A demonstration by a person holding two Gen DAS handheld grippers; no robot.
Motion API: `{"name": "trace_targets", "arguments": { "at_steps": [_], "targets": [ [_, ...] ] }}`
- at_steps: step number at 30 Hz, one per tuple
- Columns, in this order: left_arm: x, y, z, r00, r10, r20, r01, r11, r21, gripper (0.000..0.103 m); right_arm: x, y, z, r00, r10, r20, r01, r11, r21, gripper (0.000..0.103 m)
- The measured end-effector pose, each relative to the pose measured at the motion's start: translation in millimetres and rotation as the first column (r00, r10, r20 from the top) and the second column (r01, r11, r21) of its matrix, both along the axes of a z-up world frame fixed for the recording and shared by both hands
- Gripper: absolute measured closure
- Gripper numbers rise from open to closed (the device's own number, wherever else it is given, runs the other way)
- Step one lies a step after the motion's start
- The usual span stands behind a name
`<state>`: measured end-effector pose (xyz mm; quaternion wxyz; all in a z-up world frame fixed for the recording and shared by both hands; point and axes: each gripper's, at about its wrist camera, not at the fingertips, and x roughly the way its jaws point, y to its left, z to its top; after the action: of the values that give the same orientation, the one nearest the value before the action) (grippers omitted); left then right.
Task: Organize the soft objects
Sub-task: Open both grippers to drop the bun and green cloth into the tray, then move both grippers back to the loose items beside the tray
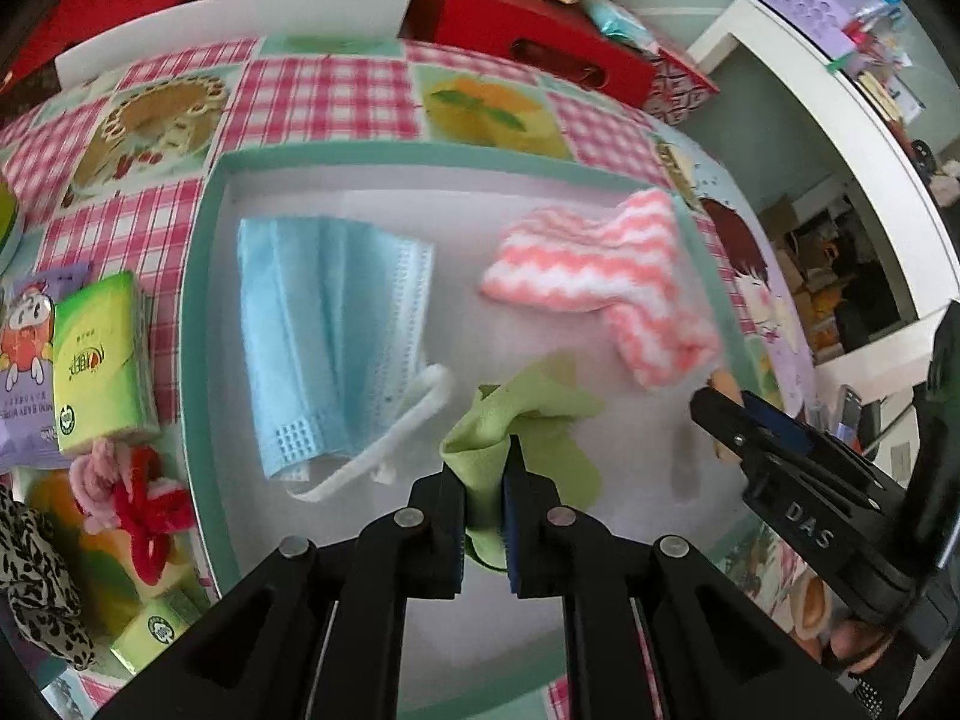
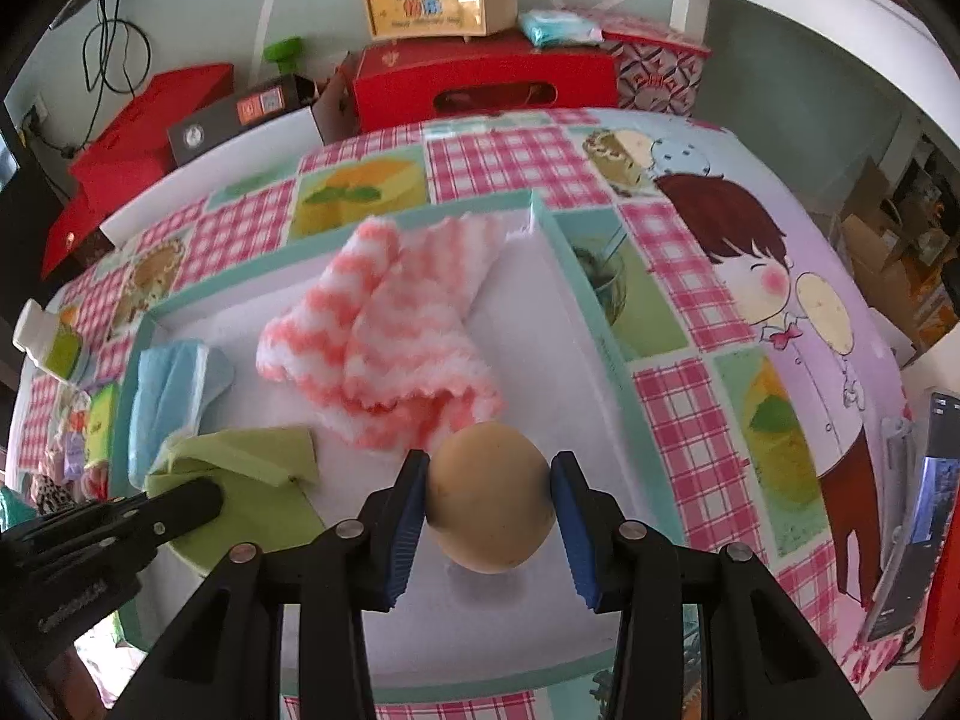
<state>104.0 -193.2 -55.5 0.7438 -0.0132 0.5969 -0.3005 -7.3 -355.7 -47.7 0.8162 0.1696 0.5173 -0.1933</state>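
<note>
- Left gripper [image 1: 485, 480]: fingers narrowed tight on a fold of the light green cloth [image 1: 522, 420]; the cloth's free part spreads on the white floor of the tray [image 1: 201, 276].
- Right gripper [image 2: 489, 501]: blue-padded fingers part-way apart, clamped on either side of a tan egg-shaped soft ball [image 2: 489, 495], held over the tray's near end.
- Tray: teal-rimmed, shallow, standing on the bench [image 1: 336, 90], which wears a pink checked cloth with cartoon prints.
- Inside the tray: a blue face mask [image 1: 327, 330] lying flat at the left; a pink-and-white zigzag towel [image 1: 606, 276] crumpled at the far right, just beside the rim.
- On the bench left of the tray: a green tissue pack [image 1: 99, 360], a red-and-pink scrunchie [image 1: 129, 498], a leopard-print fabric [image 1: 36, 588].
- Behind the bench: red boxes [image 1: 528, 30].
</note>
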Motion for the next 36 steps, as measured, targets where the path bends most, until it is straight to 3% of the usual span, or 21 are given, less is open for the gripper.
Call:
{"name": "trace_targets", "arguments": {
  "at_steps": [7, 13, 20, 25, 27, 32, 36],
  "targets": [
    [1.6, -2.7, -5.6, 1.0, 0.004, 0.005, -0.004, 0.999, 0.041, 0.09, 2.3, -1.4, -5.8, 1.0, 0.005, -0.023, -0.005, 1.0, 0.012, 0.058],
    [0.2, -0.8, 13.5, 1.0, -0.006, 0.027, 0.005, 0.999, 0.046, 0.066, 1.1, -1.2, 8.2, 1.0, 0.008, 0.005, -0.008, 1.0, -0.004, 0.052],
    [-3.9, 8.6, 50.1, 0.992, 0.001, 0.128, -0.003, 1.0, 0.02, 0.061, -3.2, 0.2, 32.7, 0.997, 0.003, 0.073, -0.002, 1.0, -0.021, 0.048],
    [1.0, 18.8, 57.0, 0.987, 0.026, 0.157, -0.031, 0.999, 0.028, 0.048, -1.0, 5.0, 35.5, 0.997, 0.021, 0.078, -0.019, 0.999, -0.031, 0.048],
    [4.1, 21.5, 52.8, 0.99, 0.036, 0.137, -0.042, 0.998, 0.04, 0.048, 1.0, 6.8, 33.1, 0.997, 0.031, 0.069, -0.029, 0.999, -0.032, 0.04],
    [7.5, 23.3, 48.6, 0.99, 0.048, 0.134, -0.056, 0.997, 0.056, 0.046, 2.5, 9.5, 31.5, 0.997, 0.046, 0.067, -0.043, 0.998, -0.046, 0.03],
    [9.6, 25.4, 46.5, 0.987, 0.057, 0.152, -0.07, 0.994, 0.083, 0.028, 3.0, 9.8, 29.2, 0.997, 0.048, 0.068, -0.045, 0.998, -0.046, 0.011]
  ]
}}
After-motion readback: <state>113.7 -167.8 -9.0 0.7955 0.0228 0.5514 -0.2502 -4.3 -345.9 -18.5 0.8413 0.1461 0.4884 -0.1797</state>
